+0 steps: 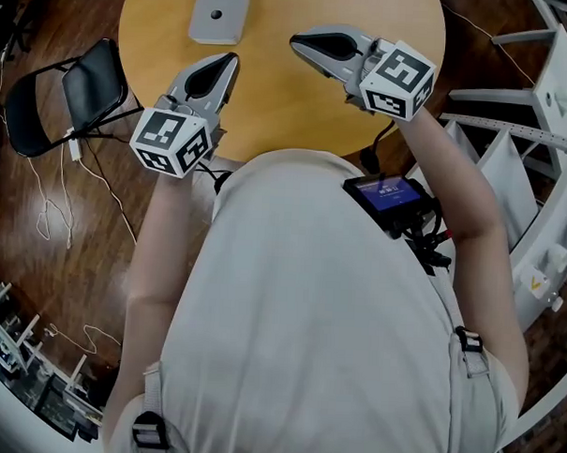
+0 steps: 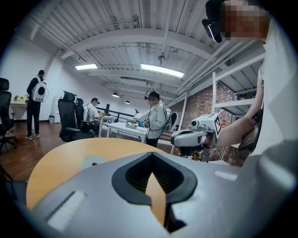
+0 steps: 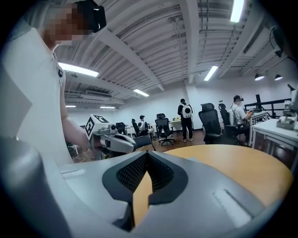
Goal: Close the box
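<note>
Round wooden worktop on a dark plank floor; black folding chair at 10 o'clock. The box, flat and grey with two dark spots on top, lies on the worktop at 12 o'clock. Left hand-held gripper and right hand-held gripper: jaws pressed together, nothing between them.
</note>
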`<state>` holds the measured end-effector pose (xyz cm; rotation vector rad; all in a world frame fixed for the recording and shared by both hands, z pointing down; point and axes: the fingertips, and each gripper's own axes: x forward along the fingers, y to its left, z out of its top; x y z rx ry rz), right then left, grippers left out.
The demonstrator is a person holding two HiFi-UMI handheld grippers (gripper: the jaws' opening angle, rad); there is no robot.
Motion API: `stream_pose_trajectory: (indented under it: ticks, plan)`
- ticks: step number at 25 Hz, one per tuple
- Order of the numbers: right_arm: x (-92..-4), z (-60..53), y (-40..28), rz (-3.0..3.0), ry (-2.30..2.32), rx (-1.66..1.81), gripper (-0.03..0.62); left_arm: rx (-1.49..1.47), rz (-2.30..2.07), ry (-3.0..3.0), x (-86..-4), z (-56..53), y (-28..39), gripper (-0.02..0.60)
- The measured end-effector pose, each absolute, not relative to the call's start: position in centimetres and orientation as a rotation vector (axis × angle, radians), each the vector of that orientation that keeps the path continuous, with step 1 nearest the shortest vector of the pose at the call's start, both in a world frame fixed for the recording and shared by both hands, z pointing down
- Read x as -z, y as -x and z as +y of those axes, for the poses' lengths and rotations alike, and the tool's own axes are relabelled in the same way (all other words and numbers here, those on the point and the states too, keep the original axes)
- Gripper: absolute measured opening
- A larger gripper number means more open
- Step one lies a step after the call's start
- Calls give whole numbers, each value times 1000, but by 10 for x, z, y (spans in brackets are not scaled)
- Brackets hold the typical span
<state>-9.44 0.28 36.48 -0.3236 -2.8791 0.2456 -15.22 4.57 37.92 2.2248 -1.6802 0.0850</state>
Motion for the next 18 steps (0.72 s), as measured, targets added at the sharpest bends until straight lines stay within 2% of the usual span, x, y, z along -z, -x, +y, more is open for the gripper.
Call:
stream_pose_trajectory:
  ticks: [18]
  plan:
    - [-368,1,90,-2895,305,-267,-3,-127,-1634,-2264,-380,35,143,0]
